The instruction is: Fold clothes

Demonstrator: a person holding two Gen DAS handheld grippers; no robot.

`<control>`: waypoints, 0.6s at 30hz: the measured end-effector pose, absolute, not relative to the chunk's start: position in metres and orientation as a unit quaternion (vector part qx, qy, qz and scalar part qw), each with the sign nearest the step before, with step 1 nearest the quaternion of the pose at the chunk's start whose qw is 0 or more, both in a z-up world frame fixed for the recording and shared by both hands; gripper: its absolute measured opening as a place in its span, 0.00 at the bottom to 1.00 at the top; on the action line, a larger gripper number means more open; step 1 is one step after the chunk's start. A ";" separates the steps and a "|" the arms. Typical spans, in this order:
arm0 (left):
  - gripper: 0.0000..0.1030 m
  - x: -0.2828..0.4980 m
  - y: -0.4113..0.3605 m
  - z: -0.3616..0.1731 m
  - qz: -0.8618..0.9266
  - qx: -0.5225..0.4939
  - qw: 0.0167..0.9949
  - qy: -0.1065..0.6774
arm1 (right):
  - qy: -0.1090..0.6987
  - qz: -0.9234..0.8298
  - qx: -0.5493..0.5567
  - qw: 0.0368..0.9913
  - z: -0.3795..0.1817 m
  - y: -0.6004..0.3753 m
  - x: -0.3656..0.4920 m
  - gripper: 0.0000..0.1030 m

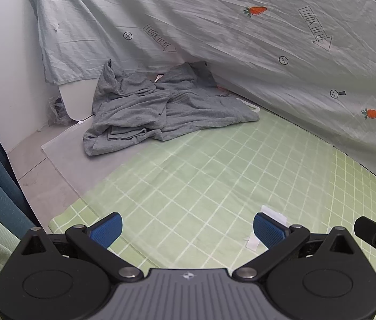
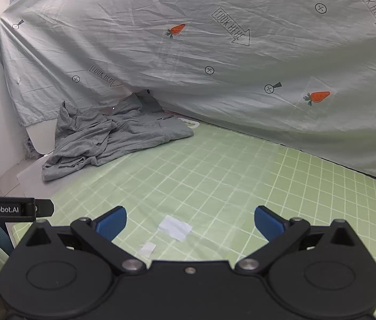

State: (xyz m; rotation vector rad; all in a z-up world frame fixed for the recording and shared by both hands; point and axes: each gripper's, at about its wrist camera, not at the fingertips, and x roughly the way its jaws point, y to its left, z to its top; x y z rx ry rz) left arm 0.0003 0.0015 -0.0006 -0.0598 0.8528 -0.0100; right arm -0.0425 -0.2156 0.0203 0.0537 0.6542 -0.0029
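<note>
One pale grey-green bedsheet [image 2: 214, 66] hangs as a backdrop, thin and creased, printed with orange carrots, circled plus signs and "LOOK HERE" arrows. Below it lies one light green mat [image 2: 241, 186] with a white grid, flat and smooth. One crumpled grey garment [image 1: 156, 112], a soft knit fabric in rumpled folds, sits at the mat's far left corner against the foot of the sheet, partly on a pale sheet of paper or plastic [image 1: 62, 149] on the floor; it is well apart from both grippers. Two small white tape-like scraps [image 2: 174, 228] are stuck on the mat near the grippers. The left gripper [image 1: 188, 228] and right gripper [image 2: 190, 221], black with ribbed blue pads, both have their fingers spread wide, empty, above the mat.
</note>
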 end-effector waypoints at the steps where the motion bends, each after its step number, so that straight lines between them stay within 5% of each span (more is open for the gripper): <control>1: 1.00 0.000 0.002 -0.001 -0.005 -0.030 0.910 0.413 | 0.321 -0.001 0.027 0.947 0.021 -0.216 -0.042 1.00; 18: 1.00 0.002 -0.005 0.002 0.005 -0.033 0.907 0.419 | 0.322 -0.003 0.029 0.946 0.017 -0.220 -0.041 1.00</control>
